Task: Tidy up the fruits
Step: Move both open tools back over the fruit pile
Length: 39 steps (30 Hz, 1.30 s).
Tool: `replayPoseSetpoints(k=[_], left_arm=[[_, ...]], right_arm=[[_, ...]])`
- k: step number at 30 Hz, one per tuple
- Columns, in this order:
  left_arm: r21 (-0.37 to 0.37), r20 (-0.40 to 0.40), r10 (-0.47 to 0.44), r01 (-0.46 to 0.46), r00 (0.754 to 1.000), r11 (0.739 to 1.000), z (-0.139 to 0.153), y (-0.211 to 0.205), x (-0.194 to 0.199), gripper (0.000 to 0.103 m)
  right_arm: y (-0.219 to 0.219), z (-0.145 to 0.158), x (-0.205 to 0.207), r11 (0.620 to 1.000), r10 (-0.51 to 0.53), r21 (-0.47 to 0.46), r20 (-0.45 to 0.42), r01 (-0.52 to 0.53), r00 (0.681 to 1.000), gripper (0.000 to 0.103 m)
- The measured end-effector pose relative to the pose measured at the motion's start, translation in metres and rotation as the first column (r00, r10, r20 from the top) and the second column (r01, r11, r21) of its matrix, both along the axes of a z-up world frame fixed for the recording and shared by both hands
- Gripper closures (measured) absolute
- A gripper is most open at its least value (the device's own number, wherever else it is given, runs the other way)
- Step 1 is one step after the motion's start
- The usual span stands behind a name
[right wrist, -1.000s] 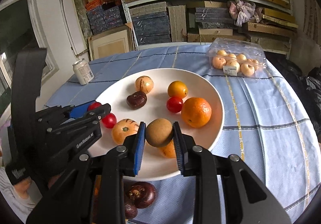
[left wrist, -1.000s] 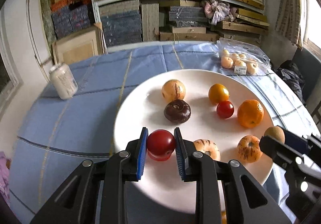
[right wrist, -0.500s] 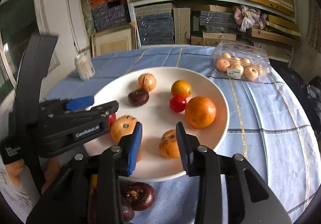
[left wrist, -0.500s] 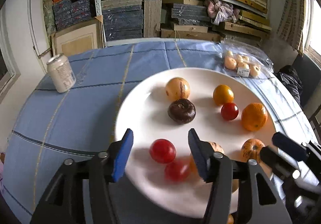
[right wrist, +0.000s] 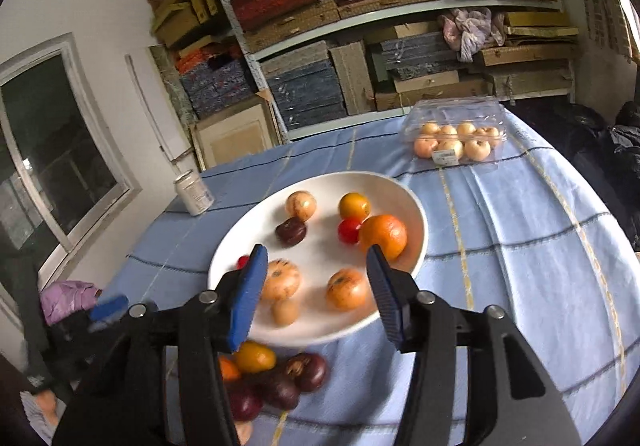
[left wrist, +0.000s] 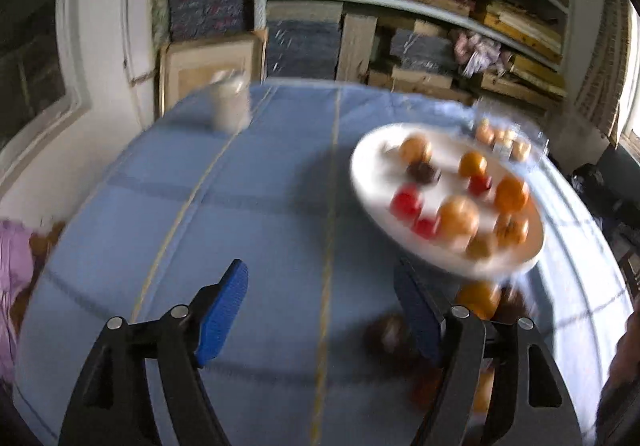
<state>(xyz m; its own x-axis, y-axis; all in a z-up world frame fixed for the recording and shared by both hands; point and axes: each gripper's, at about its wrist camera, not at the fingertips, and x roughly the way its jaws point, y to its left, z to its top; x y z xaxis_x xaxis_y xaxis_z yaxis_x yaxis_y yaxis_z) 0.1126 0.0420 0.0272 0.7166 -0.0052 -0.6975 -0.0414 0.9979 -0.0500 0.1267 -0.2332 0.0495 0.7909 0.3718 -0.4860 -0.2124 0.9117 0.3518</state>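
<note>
A white plate (right wrist: 416, 206) on the blue tablecloth holds several fruits: an orange (right wrist: 383, 236), a red tomato (right wrist: 349, 230), a dark purple fruit (right wrist: 291, 231) and a small brown fruit (right wrist: 285, 311). My right gripper (right wrist: 316, 294) is open and empty above the plate's near edge. Loose fruits (right wrist: 280, 378) lie on the cloth in front of the plate. My left gripper (left wrist: 320, 318) is open and empty over bare cloth, left of the plate (left wrist: 372, 182); this view is blurred. The left gripper also shows in the right wrist view (right wrist: 108, 308) at the lower left.
A clear box of pale fruits (right wrist: 456, 138) stands at the back right. A drink can (right wrist: 194, 192) stands at the back left; it also shows in the left wrist view (left wrist: 230, 104). Shelves of stacked boxes lie behind the table.
Both grippers let go of their fruits onto the plate and pulled back. The left one swung away to the left; the right one rose and opened wider.
</note>
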Motion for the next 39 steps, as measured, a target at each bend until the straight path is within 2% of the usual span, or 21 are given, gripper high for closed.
replayPoseSetpoints(k=[3,6,8,11,16,20,26,30,31,33,35,37,39], left_arm=[[0.008,-0.046,0.011,-0.011,0.999,1.000,-0.016,0.007,-0.013,0.027],[0.044,-0.028,0.019,-0.018,0.999,0.999,-0.018,0.006,-0.016,0.027],[0.054,-0.017,0.003,-0.002,1.000,0.999,-0.019,0.001,-0.018,0.027],[0.093,0.006,-0.024,0.023,1.000,0.995,-0.021,-0.008,-0.022,0.027],[0.208,0.037,-0.103,0.093,0.994,0.974,-0.024,-0.036,-0.023,0.027],[0.243,0.029,-0.140,0.129,0.990,0.961,-0.029,-0.049,-0.016,0.027],[0.238,0.003,-0.184,0.179,0.983,0.955,-0.037,-0.059,-0.005,0.027],[0.145,-0.025,-0.184,0.185,0.983,0.972,-0.040,-0.048,0.005,0.025],[0.133,-0.033,-0.173,0.176,0.984,0.975,-0.041,-0.045,0.007,0.020],[0.126,-0.053,-0.165,0.171,0.985,0.977,-0.042,-0.040,0.008,0.018],[0.154,-0.060,-0.161,0.168,0.985,0.974,-0.044,-0.039,0.003,0.018],[0.232,-0.047,-0.148,0.154,0.988,0.960,-0.045,-0.040,-0.005,0.018],[0.248,-0.051,-0.134,0.143,0.990,0.958,-0.045,-0.037,-0.006,0.018]], right_arm=[[0.007,-0.012,-0.024,0.999,0.008,-0.040,-0.004,-0.008,1.000,0.043],[0.009,-0.020,-0.040,0.997,-0.018,-0.078,-0.006,0.017,1.000,0.038],[0.005,-0.020,-0.047,0.997,-0.036,-0.071,0.001,0.036,0.999,0.037],[-0.007,-0.021,-0.054,0.996,-0.078,-0.041,0.007,0.079,0.997,0.028],[-0.015,-0.023,-0.051,0.995,-0.094,-0.015,-0.015,0.094,0.995,0.028],[-0.013,-0.020,-0.053,0.996,-0.081,-0.022,-0.004,0.081,0.997,0.028],[-0.010,-0.019,-0.052,0.997,-0.073,-0.027,-0.002,0.073,0.997,0.028],[-0.009,-0.020,-0.052,0.997,-0.071,-0.031,-0.005,0.070,0.997,0.028],[-0.009,-0.020,-0.052,0.997,-0.070,-0.033,-0.006,0.070,0.998,0.028],[-0.008,-0.021,-0.052,0.997,-0.070,-0.033,-0.010,0.070,0.997,0.028],[-0.008,-0.021,-0.052,0.997,-0.073,-0.031,-0.015,0.072,0.997,0.028],[-0.010,-0.021,-0.051,0.997,-0.073,-0.022,-0.018,0.073,0.997,0.028],[-0.010,-0.021,-0.051,0.997,-0.073,-0.021,-0.018,0.072,0.997,0.028]])
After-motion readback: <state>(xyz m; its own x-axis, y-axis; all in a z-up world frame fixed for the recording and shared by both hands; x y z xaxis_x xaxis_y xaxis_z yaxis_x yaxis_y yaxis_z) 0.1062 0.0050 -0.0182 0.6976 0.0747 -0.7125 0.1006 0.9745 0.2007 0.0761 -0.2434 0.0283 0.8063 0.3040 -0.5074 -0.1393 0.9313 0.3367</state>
